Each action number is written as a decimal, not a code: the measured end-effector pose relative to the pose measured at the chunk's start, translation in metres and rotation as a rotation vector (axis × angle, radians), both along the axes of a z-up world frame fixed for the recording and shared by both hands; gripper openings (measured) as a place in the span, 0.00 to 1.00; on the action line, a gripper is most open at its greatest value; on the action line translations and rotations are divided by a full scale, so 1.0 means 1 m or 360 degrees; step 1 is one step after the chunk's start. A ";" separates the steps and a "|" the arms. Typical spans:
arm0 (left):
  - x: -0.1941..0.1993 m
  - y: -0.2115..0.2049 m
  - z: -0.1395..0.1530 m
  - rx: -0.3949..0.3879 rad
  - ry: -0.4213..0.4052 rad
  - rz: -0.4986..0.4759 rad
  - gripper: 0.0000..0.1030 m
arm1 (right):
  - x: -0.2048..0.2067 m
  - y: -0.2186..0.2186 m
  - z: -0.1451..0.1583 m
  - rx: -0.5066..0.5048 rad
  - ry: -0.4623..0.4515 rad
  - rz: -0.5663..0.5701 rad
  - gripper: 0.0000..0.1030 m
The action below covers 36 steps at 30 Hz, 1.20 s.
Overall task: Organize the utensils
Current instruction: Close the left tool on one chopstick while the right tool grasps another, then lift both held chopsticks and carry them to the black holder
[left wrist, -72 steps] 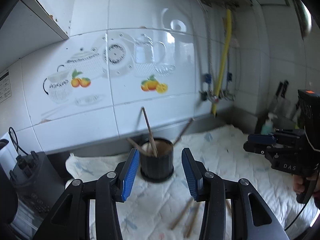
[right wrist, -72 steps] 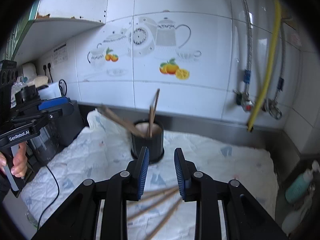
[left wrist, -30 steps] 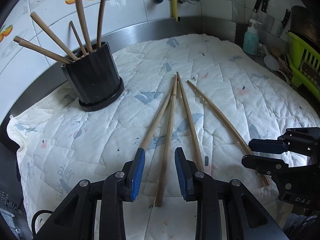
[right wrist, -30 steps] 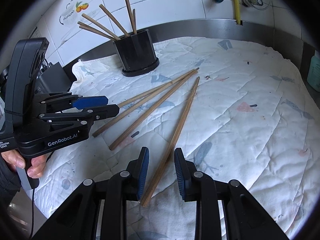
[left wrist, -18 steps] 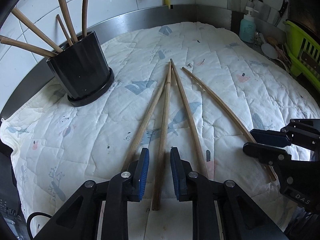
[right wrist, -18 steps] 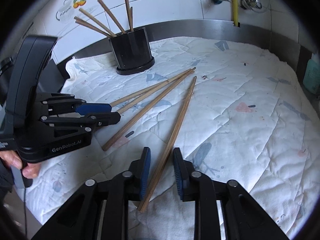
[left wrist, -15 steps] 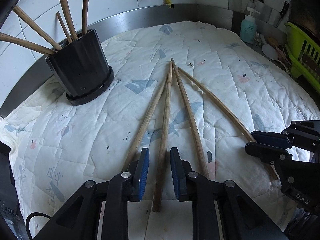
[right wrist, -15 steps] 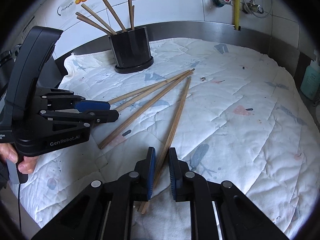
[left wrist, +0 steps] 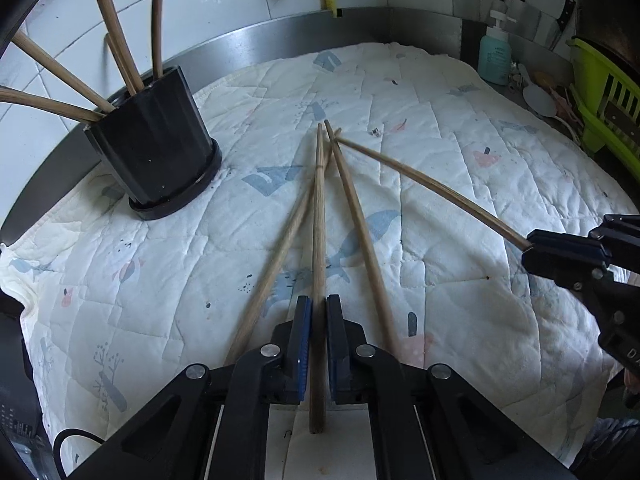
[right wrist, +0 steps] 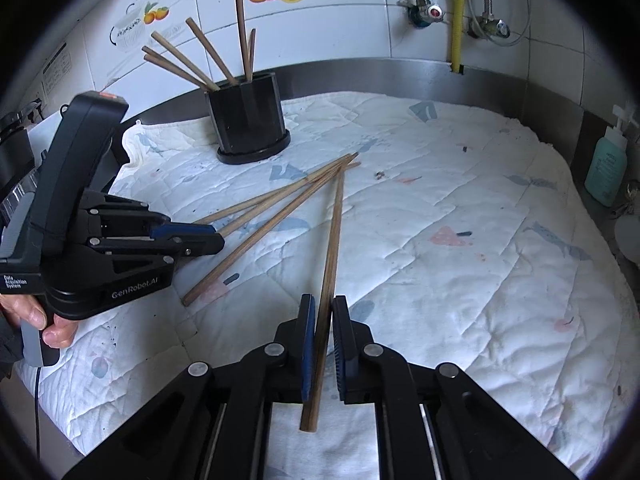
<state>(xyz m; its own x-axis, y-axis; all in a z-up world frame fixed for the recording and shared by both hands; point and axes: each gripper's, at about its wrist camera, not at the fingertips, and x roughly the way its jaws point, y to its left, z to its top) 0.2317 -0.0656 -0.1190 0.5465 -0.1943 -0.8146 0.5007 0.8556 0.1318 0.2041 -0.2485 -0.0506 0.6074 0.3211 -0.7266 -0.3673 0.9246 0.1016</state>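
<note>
Several long wooden chopsticks lie fanned on a white quilted cloth (left wrist: 460, 184). My left gripper (left wrist: 319, 308) is shut on the near end of one chopstick (left wrist: 319, 216); it shows from the side in the right wrist view (right wrist: 208, 242). My right gripper (right wrist: 324, 312) is shut on another chopstick (right wrist: 334, 240), seen in the left wrist view (left wrist: 536, 246) holding the rightmost stick (left wrist: 420, 184). A black holder (left wrist: 156, 156) with several chopsticks upright in it stands at the back left; it also shows in the right wrist view (right wrist: 250, 120).
Two loose chopsticks (left wrist: 360, 224) lie beside the held ones. A teal soap bottle (left wrist: 495, 56), knives and a green rack (left wrist: 608, 108) stand at the right. A steel backsplash and tiled wall close the back. A dark appliance (left wrist: 16, 400) sits at the left edge.
Both grippers came down from facing the wall to the cloth. Each straddled a chopstick's near end, and their jaws have now closed on it.
</note>
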 end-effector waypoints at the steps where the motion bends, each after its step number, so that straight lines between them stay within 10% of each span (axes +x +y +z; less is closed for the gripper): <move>1: -0.001 0.001 0.003 -0.0006 -0.0019 0.0010 0.07 | 0.000 -0.001 0.002 -0.0004 -0.0015 0.0001 0.09; 36: -0.055 0.072 0.170 -0.0216 -0.0529 0.0178 0.07 | 0.026 -0.012 0.104 0.0113 -0.0372 0.0119 0.08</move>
